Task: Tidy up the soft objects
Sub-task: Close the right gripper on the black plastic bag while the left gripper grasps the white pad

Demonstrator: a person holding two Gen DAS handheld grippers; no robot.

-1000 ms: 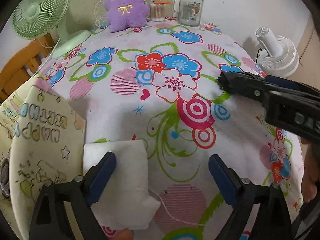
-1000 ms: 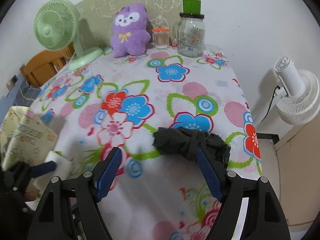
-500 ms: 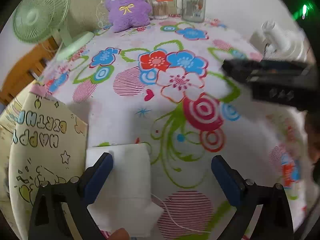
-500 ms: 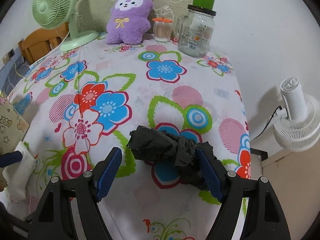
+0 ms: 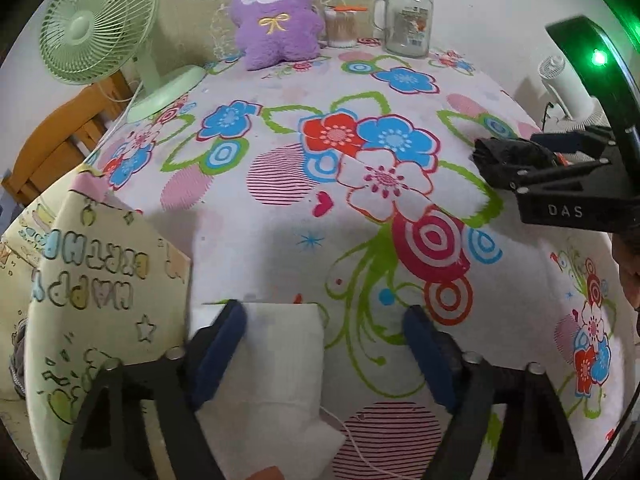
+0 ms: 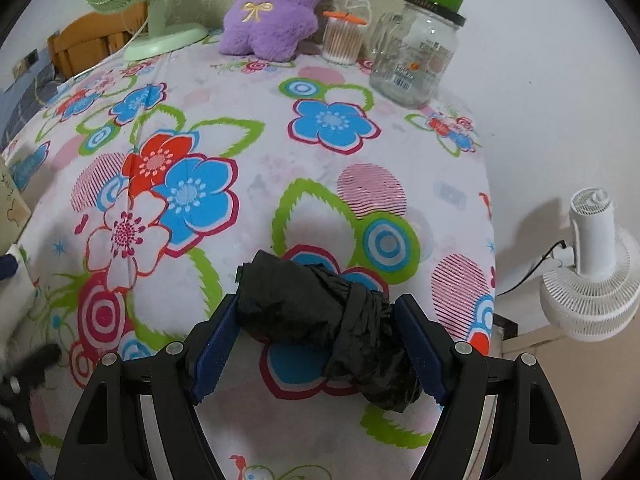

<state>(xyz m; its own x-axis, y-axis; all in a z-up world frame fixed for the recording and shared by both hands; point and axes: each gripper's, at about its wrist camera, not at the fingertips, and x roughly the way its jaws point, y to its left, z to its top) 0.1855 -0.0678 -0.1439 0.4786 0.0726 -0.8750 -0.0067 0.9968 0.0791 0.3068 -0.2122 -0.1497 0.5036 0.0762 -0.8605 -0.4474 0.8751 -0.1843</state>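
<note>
A black crumpled bundle (image 6: 320, 320), tied round its middle, sits between the blue pads of my right gripper (image 6: 316, 340), which is shut on it above the flowered tablecloth (image 6: 280, 160). It also shows in the left wrist view (image 5: 508, 156). My left gripper (image 5: 324, 352) is open over a folded white cloth (image 5: 280, 360) at the table's near edge; its left pad (image 5: 218, 344) rests over the cloth. A purple plush toy (image 5: 276, 16) sits upright at the far edge.
A green desk fan (image 5: 96, 24) stands at the far left. A glass jar (image 6: 420, 52) and a cotton swab tub (image 6: 344, 40) stand beside the plush. A cream birthday gift bag (image 5: 92, 280) stands at the left. A white floor fan (image 6: 592, 276) stands off the table's right.
My right gripper has moved forward and closed around the black bundle. My left gripper has barely moved over the white cloth.
</note>
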